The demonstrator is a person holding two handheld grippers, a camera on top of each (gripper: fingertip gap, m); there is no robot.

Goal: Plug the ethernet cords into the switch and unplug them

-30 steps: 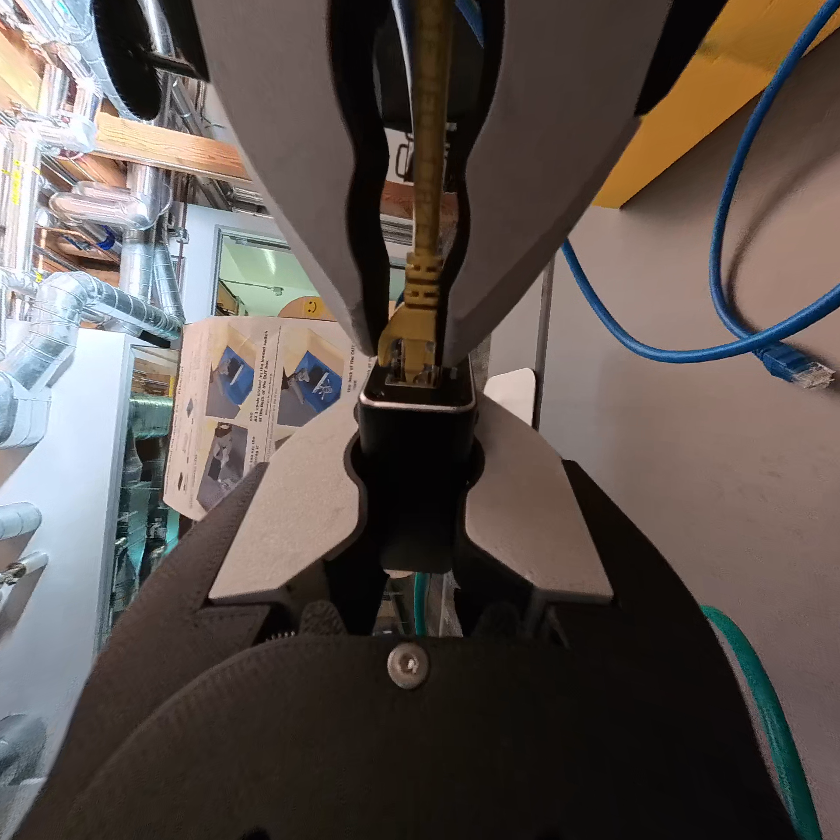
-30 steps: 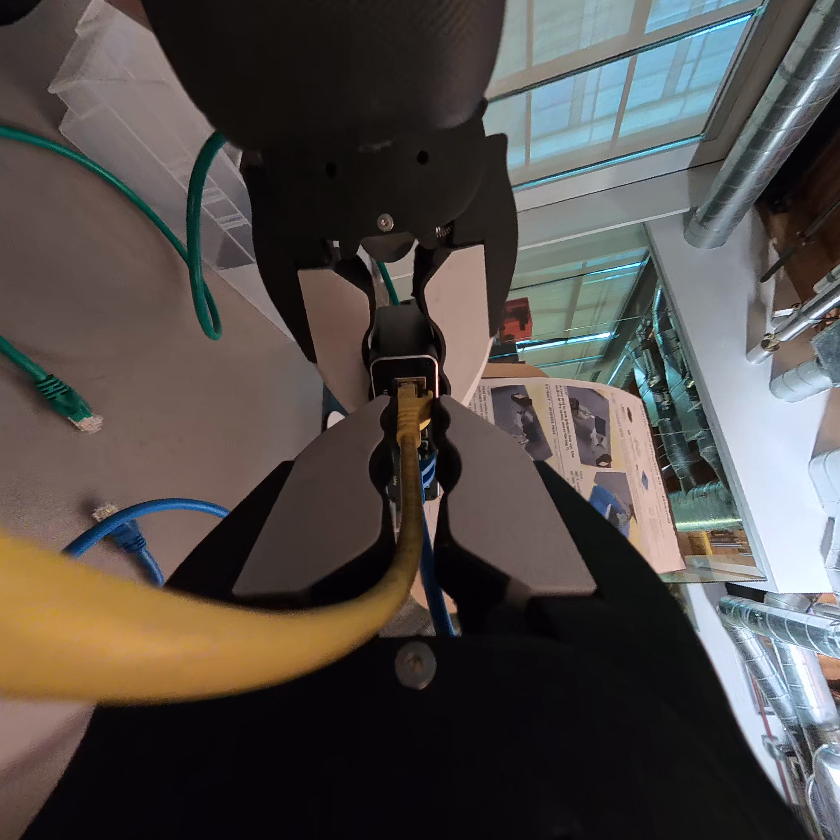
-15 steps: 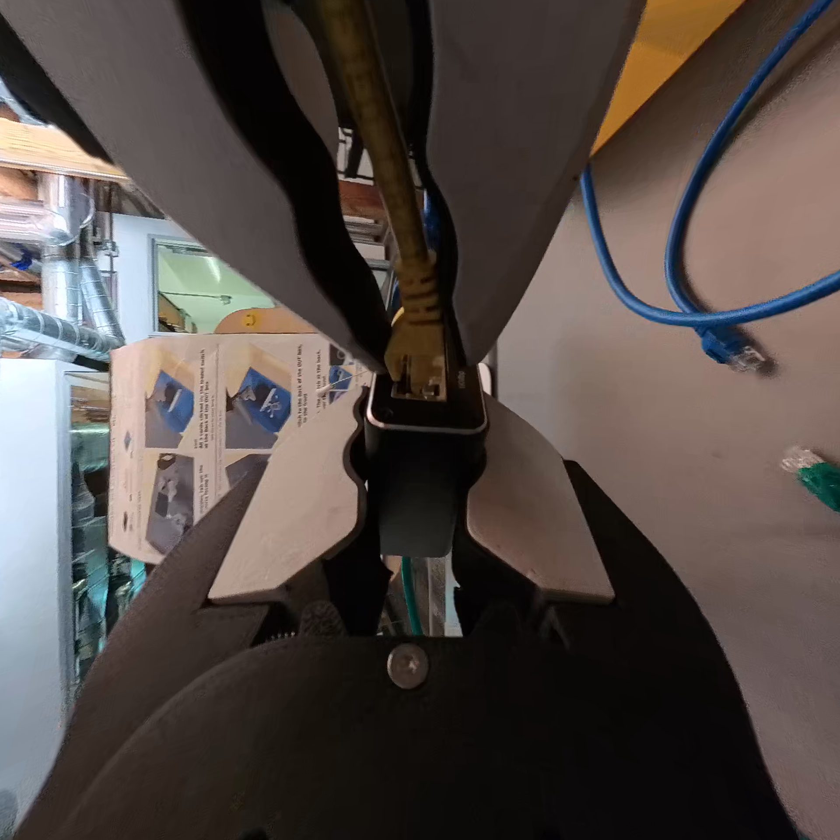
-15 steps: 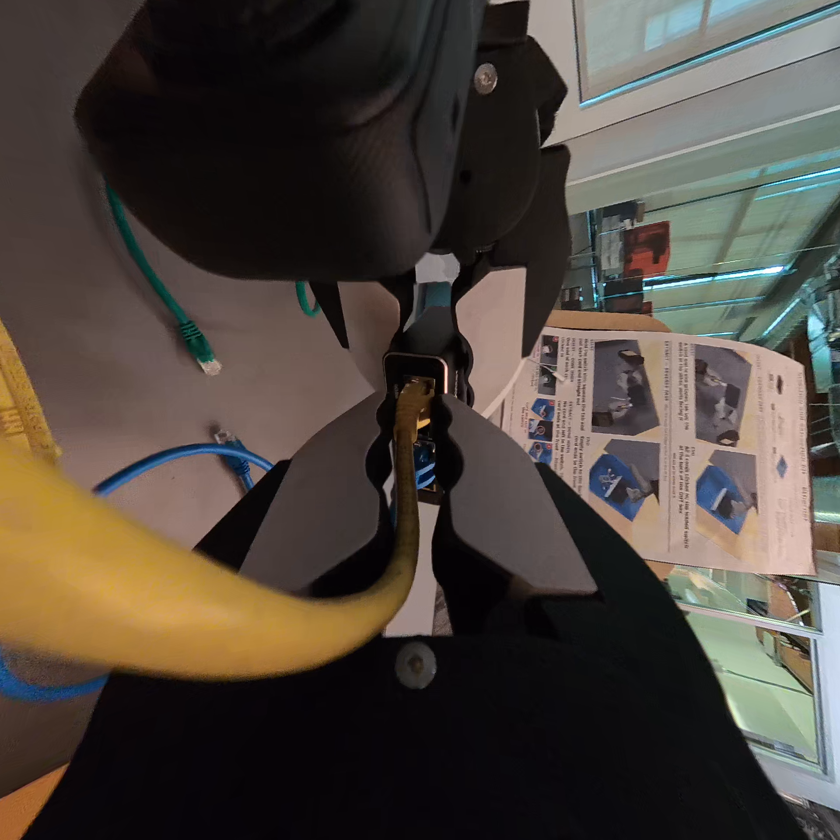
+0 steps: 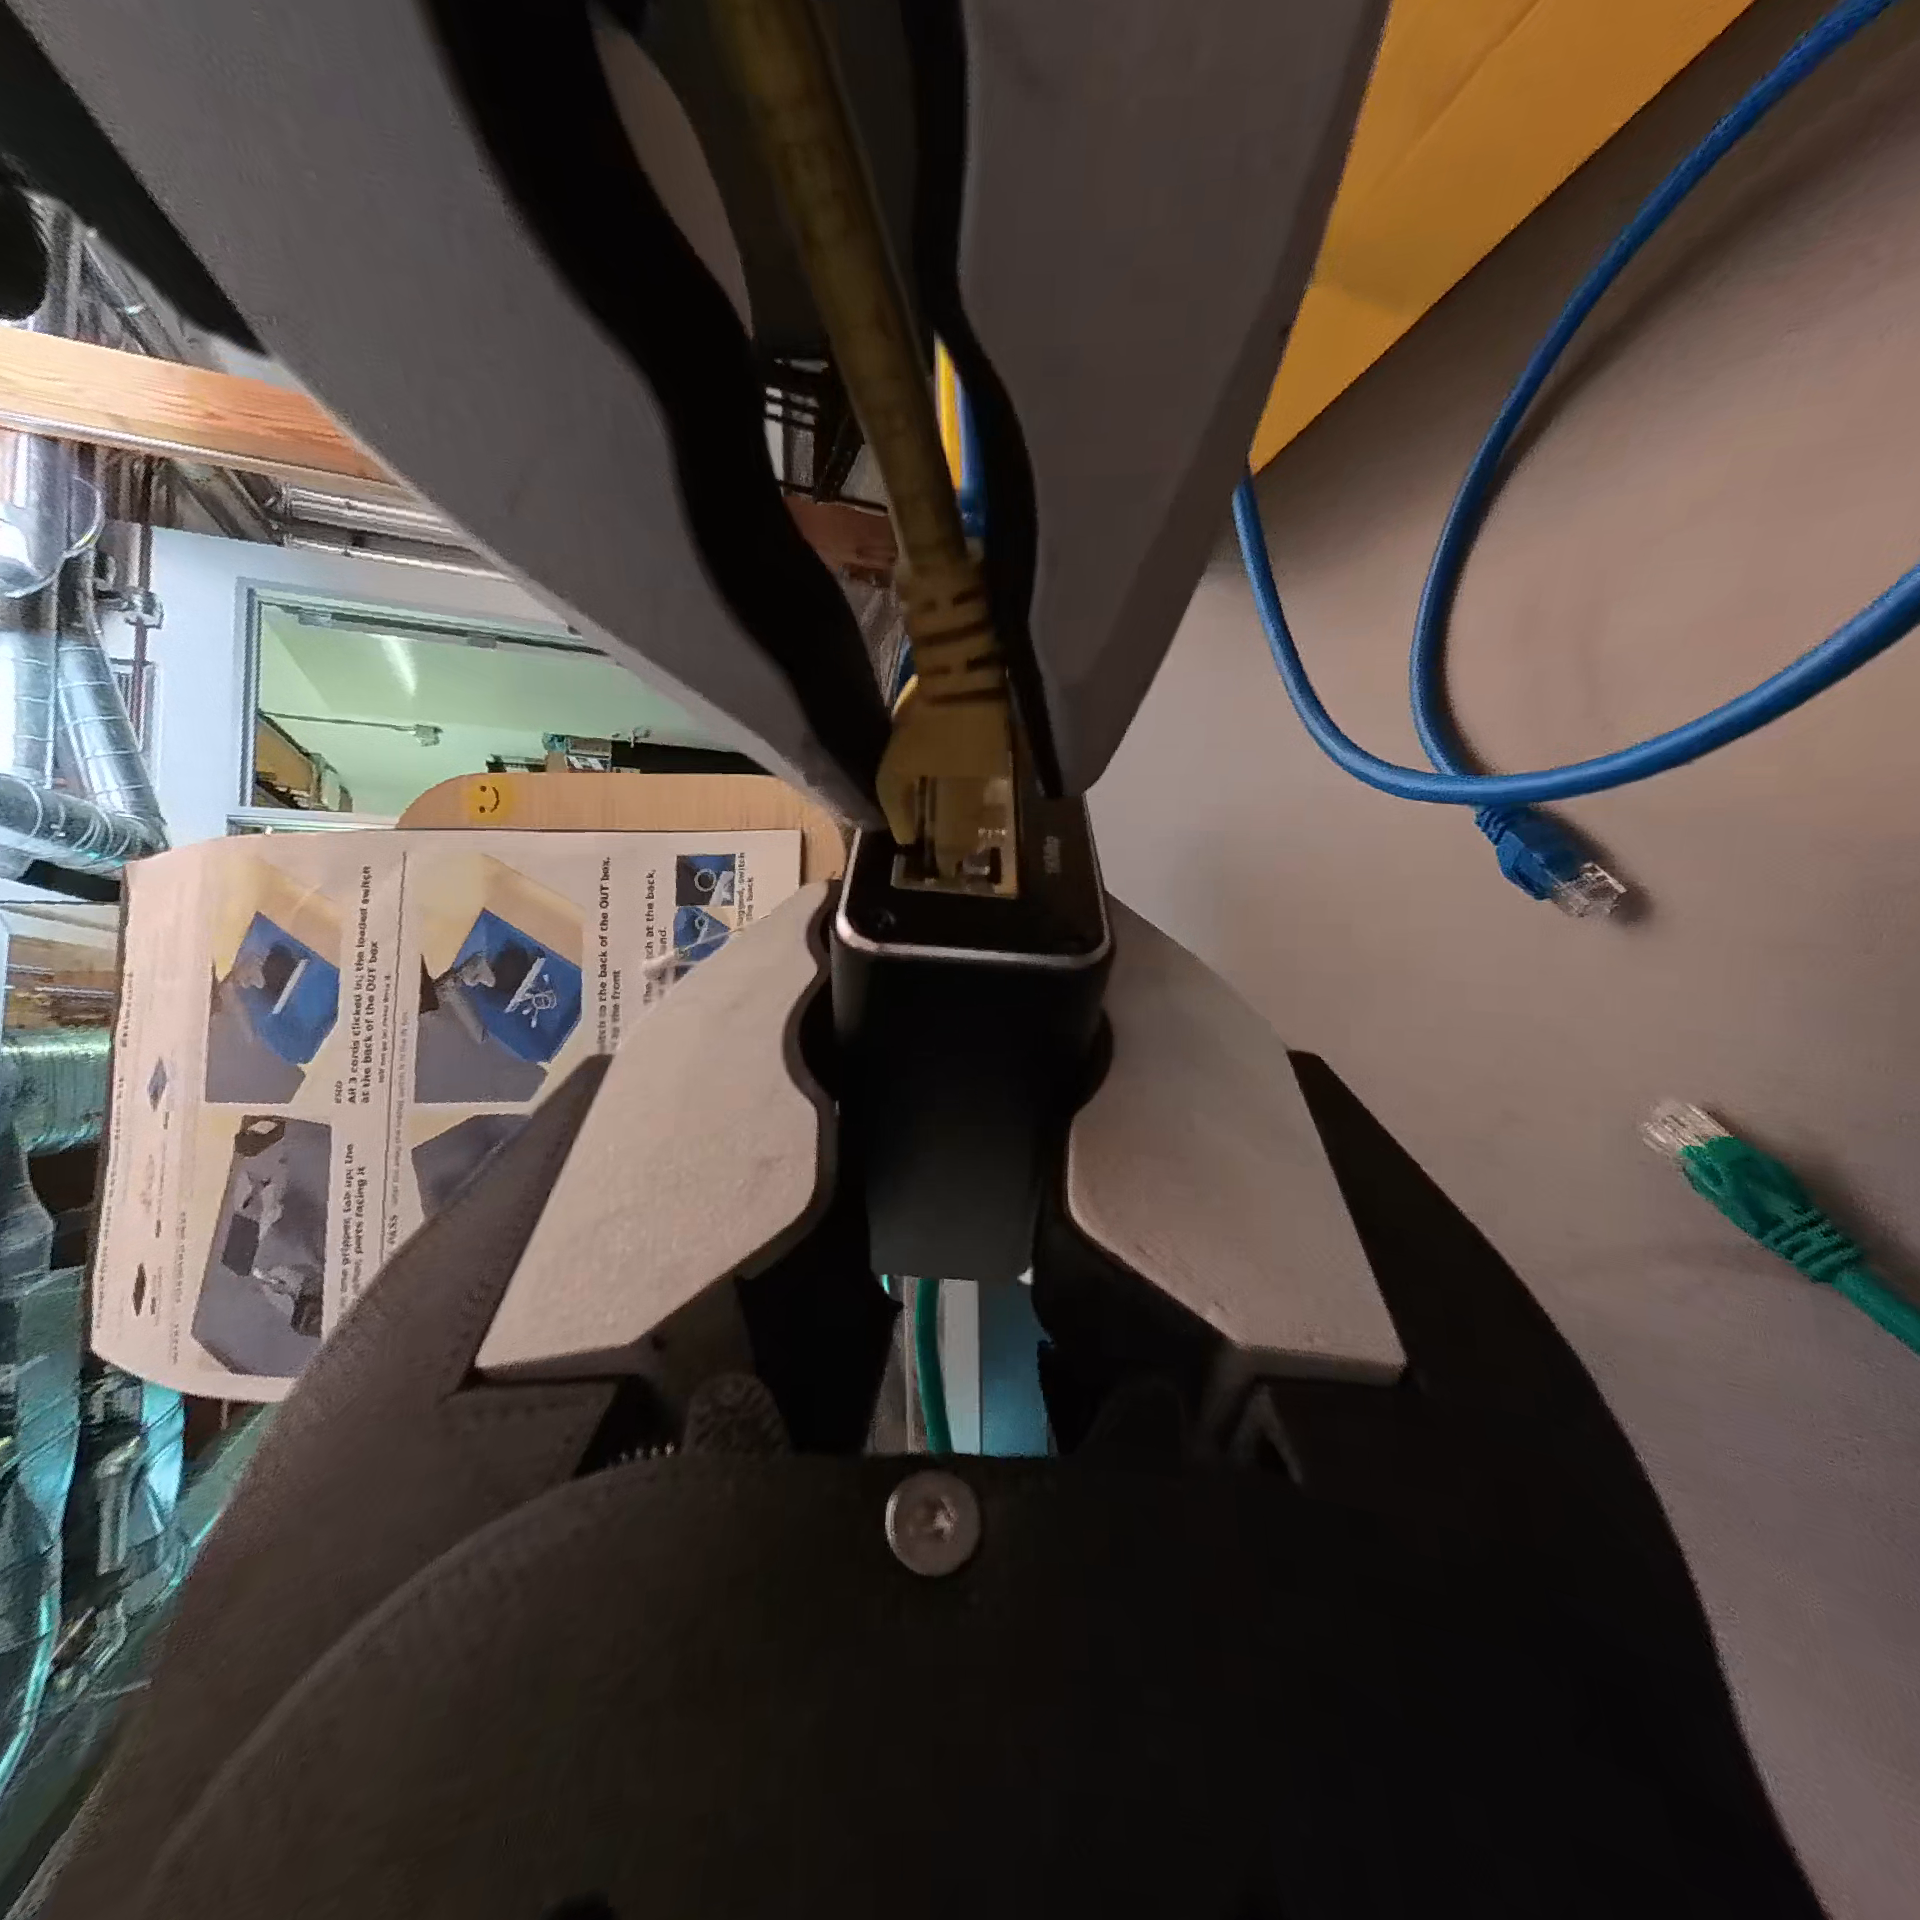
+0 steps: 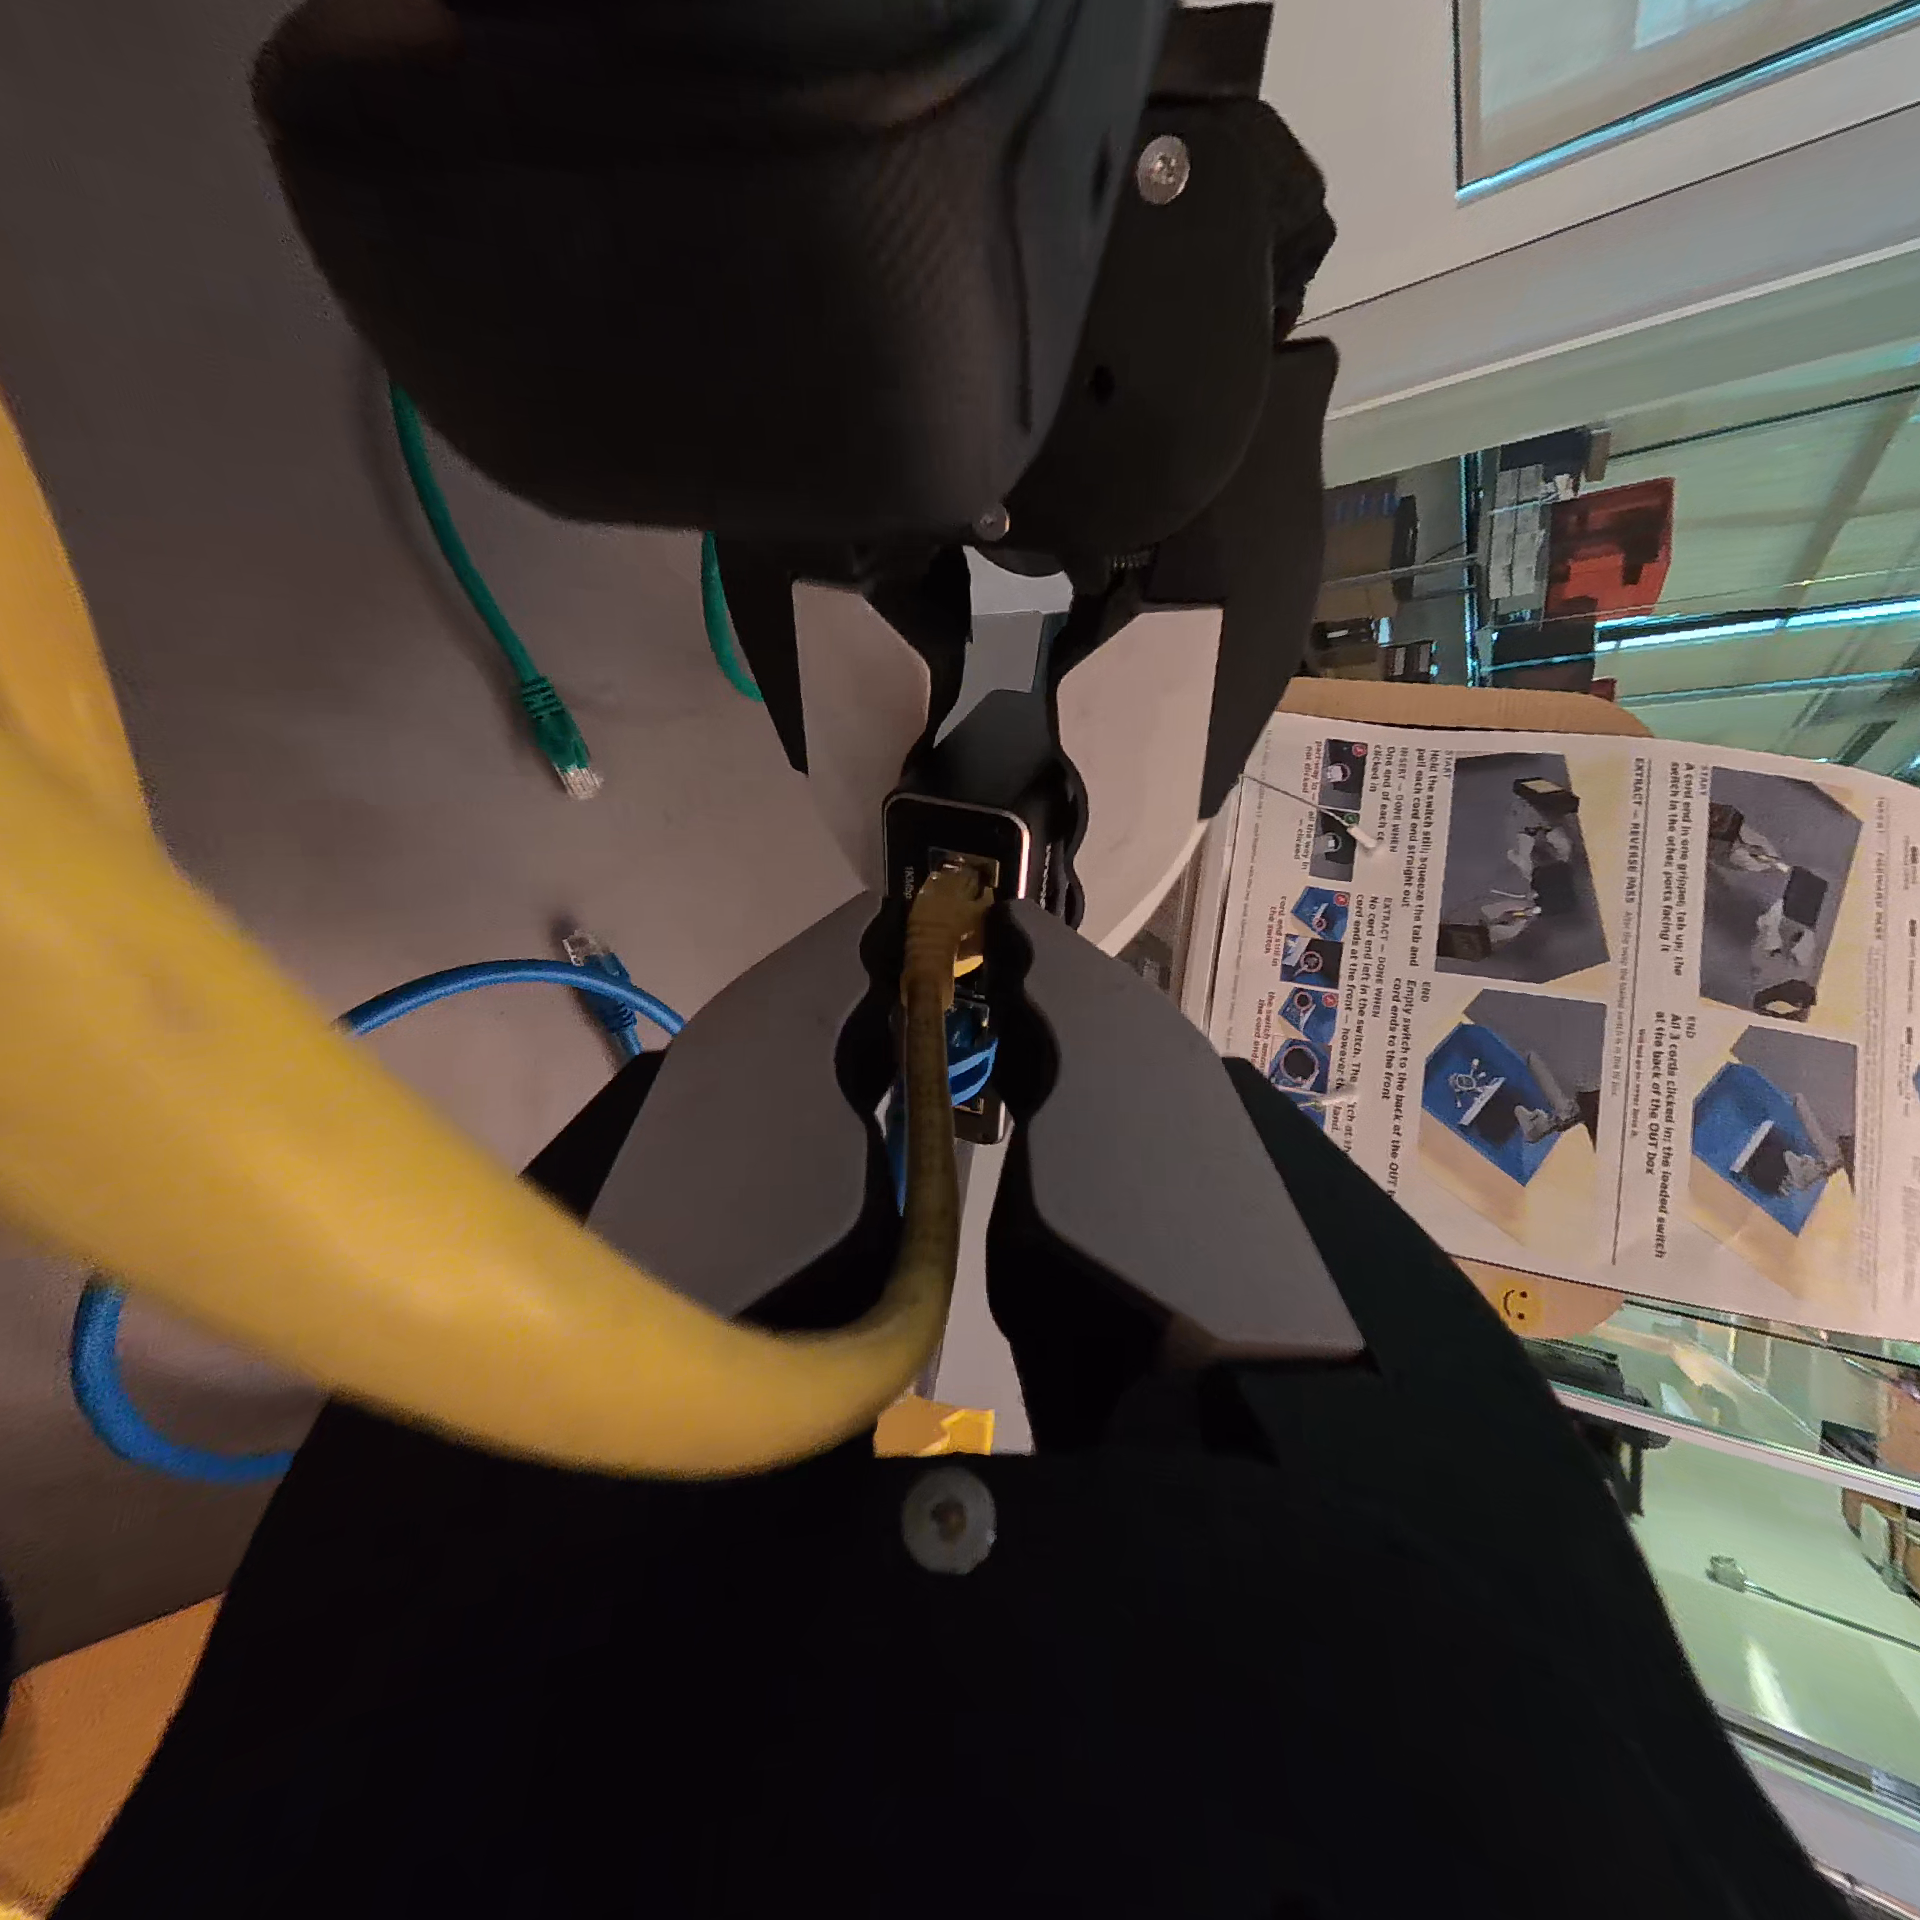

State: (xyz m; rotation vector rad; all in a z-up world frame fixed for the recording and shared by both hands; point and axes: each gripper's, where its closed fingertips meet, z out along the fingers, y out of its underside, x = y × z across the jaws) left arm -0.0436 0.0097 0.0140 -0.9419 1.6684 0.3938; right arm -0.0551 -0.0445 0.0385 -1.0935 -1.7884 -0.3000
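In your left wrist view, your left gripper (image 5: 971, 997) is clamped on the black switch (image 5: 966, 1039) at centre, its port face pointing toward 12 o'clock. Your right gripper (image 5: 951, 727) comes down from 12 o'clock, closed on the yellow cord (image 5: 940, 665), whose plug sits in the switch's port; its broad grey fingers (image 5: 1132, 416) hide much of the cord. On the grey table (image 5: 1558, 1558), a blue cord (image 5: 1538, 857) lies at 2 o'clock and a green cord (image 5: 1756, 1184) at 3 o'clock, both loose. A printed instruction sheet (image 5: 343, 1091) with photos stands at 9 o'clock; I leave its writing unread. In your right wrist view, the yellow cord (image 6: 925, 1039) sweeps in from 9 o'clock, blurred and close to the lens, then runs between your fingers to the switch (image 6: 956, 831) just above centre. The left gripper (image 6: 997, 779) reaches in from 12 o'clock. The sheet (image 6: 1610, 1018) is at 3 o'clock, the green cord (image 6: 551, 717) at 10 o'clock and the blue cord (image 6: 603, 987) at 9 o'clock.
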